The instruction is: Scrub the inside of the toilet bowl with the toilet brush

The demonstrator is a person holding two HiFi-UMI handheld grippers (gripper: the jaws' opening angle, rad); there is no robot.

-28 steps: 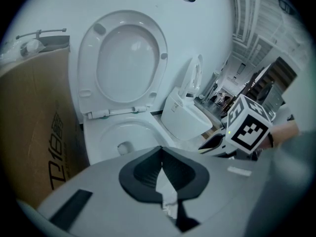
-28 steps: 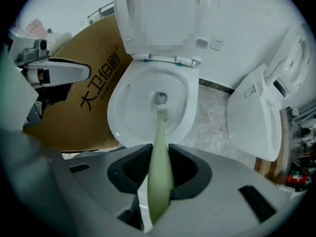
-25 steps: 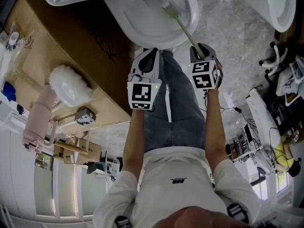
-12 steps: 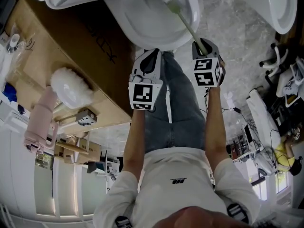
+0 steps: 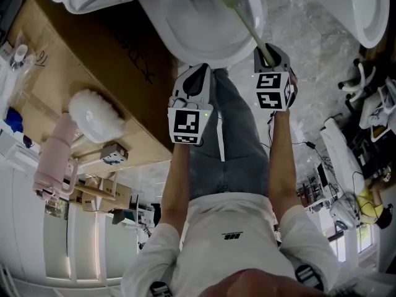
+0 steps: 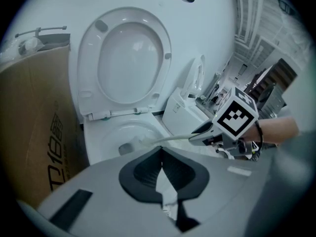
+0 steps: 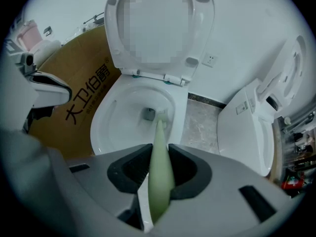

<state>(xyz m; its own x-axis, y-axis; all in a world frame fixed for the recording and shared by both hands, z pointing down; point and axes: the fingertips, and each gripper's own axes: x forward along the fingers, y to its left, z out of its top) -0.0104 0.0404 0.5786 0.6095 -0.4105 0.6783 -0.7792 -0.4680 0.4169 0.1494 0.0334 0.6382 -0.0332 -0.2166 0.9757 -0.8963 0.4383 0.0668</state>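
Note:
The white toilet bowl (image 5: 185, 30) is at the top of the head view, its seat and lid (image 6: 126, 63) raised. My right gripper (image 5: 267, 53) is shut on the pale green toilet brush handle (image 7: 160, 172). The handle slants down into the bowl. The brush head (image 7: 161, 113) rests against the bowl's inner wall beside the drain (image 7: 148, 114). My left gripper (image 5: 197, 72) is shut on nothing and hovers over the bowl's near rim (image 6: 123, 132), left of the right gripper (image 6: 236, 120). The brush handle (image 6: 168, 139) crosses in front of it.
A brown cardboard box (image 5: 80, 60) stands against the toilet's left side. A second white toilet (image 7: 247, 127) is to the right, with marble floor (image 7: 200, 127) between the two. A fluffy white duster (image 5: 93, 113) and a pink object (image 5: 52, 159) lie past the box.
The brush head has slid deeper across the bowl toward the drain. My right gripper has shifted slightly right and forward with it. The left gripper has barely moved.

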